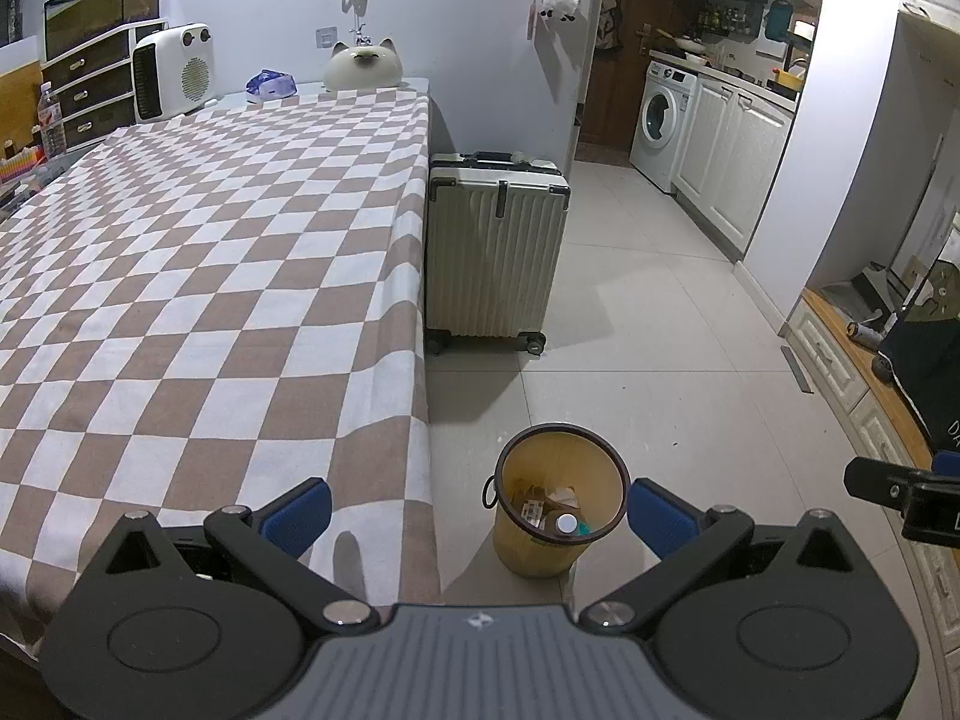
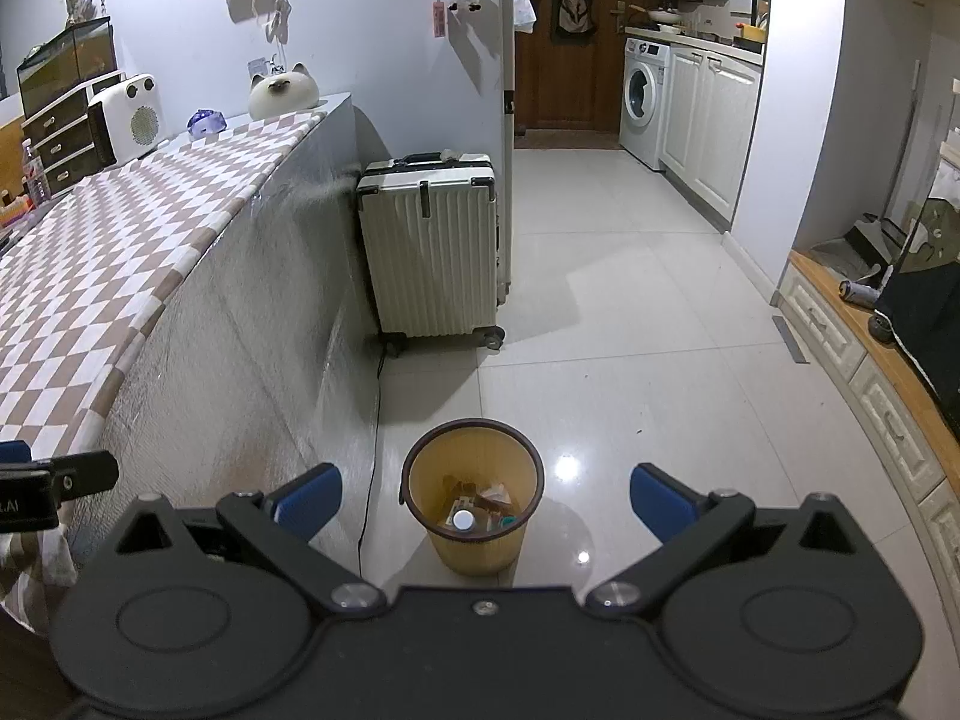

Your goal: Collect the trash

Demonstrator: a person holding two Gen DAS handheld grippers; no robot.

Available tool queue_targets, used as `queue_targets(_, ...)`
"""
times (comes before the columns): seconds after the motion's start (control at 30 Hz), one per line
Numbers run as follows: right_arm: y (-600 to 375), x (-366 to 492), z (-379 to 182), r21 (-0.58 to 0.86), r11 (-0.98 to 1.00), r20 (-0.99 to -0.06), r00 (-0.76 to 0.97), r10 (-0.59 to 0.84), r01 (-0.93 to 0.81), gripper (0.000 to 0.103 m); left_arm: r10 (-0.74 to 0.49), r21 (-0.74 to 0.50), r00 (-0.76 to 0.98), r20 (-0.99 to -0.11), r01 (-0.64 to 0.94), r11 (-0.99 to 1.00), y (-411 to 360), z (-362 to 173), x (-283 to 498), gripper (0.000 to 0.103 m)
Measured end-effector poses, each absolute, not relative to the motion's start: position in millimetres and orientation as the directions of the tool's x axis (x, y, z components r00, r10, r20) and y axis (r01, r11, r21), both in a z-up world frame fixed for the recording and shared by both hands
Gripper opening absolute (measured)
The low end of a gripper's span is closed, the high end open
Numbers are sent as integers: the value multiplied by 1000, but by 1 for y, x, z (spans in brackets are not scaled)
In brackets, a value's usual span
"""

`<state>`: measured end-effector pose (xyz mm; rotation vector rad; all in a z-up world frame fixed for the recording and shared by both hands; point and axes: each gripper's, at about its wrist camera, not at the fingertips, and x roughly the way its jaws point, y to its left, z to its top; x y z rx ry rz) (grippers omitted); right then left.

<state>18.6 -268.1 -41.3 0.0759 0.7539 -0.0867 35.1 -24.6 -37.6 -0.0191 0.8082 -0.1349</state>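
Observation:
A yellow waste bin (image 1: 528, 546) with a dark rim stands on the tiled floor beside the table; it also shows in the right wrist view (image 2: 480, 546). Inside lie a white-capped bottle (image 1: 565, 523), seen again in the right wrist view (image 2: 462, 519), and paper scraps (image 1: 555, 501). My left gripper (image 1: 480, 516) is open and empty, above and just in front of the bin. My right gripper (image 2: 486, 501) is open and empty, above the bin. The right gripper also shows at the right edge of the left wrist view (image 1: 900, 489).
A table with a brown and white checked cloth (image 1: 210, 252) is at the left. A white suitcase (image 1: 495, 246) stands at its far end. On the table's back edge are a white heater (image 1: 174, 69) and a cat-shaped lamp (image 1: 363, 63). A kitchen with a washing machine (image 1: 660, 120) lies beyond.

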Motion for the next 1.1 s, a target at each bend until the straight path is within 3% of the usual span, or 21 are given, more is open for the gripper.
queue_targets(1.1, -270, 18, -45, 38, 994, -689, 723, -49, 104, 103, -124, -66, 680, -723, 112, 992, -21, -41, 37, 103)
